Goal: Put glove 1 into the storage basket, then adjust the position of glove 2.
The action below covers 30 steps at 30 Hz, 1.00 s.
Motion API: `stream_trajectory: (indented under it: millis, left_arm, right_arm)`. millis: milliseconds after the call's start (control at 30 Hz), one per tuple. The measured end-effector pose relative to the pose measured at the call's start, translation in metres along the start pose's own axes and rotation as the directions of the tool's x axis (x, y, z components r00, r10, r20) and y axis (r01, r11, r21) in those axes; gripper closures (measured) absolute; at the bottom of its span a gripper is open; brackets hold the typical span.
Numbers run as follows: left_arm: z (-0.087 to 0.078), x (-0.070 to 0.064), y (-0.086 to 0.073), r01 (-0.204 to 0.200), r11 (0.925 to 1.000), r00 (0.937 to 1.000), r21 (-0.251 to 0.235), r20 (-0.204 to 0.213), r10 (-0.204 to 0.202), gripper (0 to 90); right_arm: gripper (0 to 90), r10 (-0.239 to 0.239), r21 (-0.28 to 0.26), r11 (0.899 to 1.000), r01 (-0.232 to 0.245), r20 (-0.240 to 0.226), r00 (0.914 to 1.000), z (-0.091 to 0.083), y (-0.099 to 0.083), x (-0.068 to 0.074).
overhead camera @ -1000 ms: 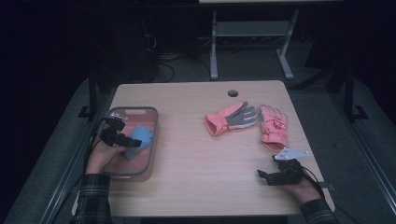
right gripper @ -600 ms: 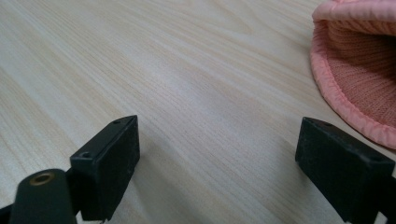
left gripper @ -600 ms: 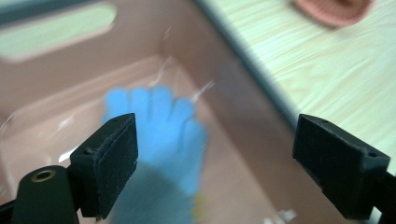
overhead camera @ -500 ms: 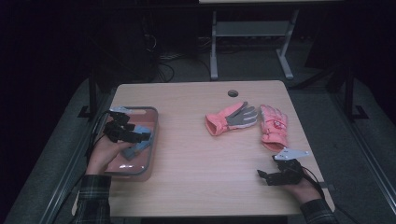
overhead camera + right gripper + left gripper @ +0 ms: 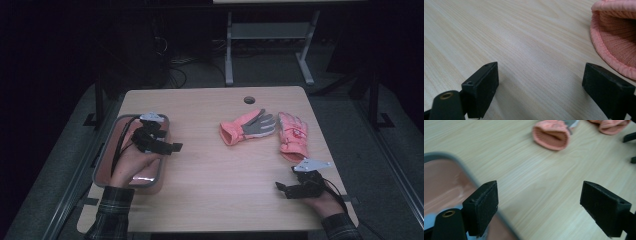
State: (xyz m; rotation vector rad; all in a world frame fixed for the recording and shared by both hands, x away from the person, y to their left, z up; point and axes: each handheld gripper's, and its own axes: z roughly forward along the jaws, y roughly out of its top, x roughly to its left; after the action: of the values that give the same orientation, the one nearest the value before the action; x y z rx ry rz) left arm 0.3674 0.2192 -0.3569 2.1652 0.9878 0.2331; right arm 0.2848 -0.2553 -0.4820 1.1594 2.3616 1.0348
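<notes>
Pink glove [image 5: 248,127] mid-table; left tongs [image 5: 172,148] wide over tray rim [image 5: 163,150], right tongs [image 5: 281,189] wide

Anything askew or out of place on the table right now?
Nothing stands out. The two pink knit gloves lie flat, apart, at different angles on the wooden table. The grey-rimmed tray sits squarely at its left edge. Both grippers are open, holding nothing.

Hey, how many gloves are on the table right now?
2. One pink glove with a grey palm lies near the table's middle, cuff toward the tray. The other pink glove lies just right of it, cuff toward the right tongs.
</notes>
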Motion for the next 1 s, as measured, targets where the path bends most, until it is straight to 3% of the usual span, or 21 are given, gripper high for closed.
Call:
stream_trajectory:
  millis: [67,233,400,433,700,800,1000]
  left_arm:
    - [0.009,-0.012,0.007,-0.029,0.9996,0.9993,0.004,0.025,0.028,15.3]
    - [0.023,-0.029,0.018,-0.053,0.9986,0.9966,-0.004,0.064,0.053,22.7]
    - [0.038,-0.043,0.028,-0.071,0.9974,0.9948,-0.010,0.073,0.072,27.1]
    - [0.046,-0.047,0.031,-0.081,0.9967,0.9945,-0.006,0.066,0.081,31.8]
    - [0.083,-0.056,0.036,-0.080,0.9964,0.9937,0.029,0.081,0.077,39.3]
    - [0.105,-0.058,0.035,-0.084,0.9951,0.9926,0.053,0.093,0.078,40.9]
    - [0.140,-0.062,0.036,-0.126,0.9905,0.9877,0.056,0.101,0.120,46.5]
  right_arm:
    - [13.5,0.000,0.000,1.000,0.000,0.000,1.0000,0.000,0.000,0.000]
    - [13.5,0.001,0.001,1.000,-0.001,0.000,1.0000,0.000,0.000,0.000]
    - [13.5,0.001,0.001,1.000,-0.001,0.000,1.0000,0.000,0.000,0.000]
    - [13.4,0.001,0.000,1.000,-0.001,0.000,1.0000,0.000,0.000,0.000]
    - [13.4,0.001,0.001,1.000,-0.001,0.000,1.0000,0.000,0.000,0.000]
    - [13.4,0.001,0.001,1.000,-0.001,-0.001,1.0000,0.000,0.000,0.000]
    - [13.4,0.001,0.001,1.000,-0.001,-0.001,1.0000,0.000,0.000,0.000]
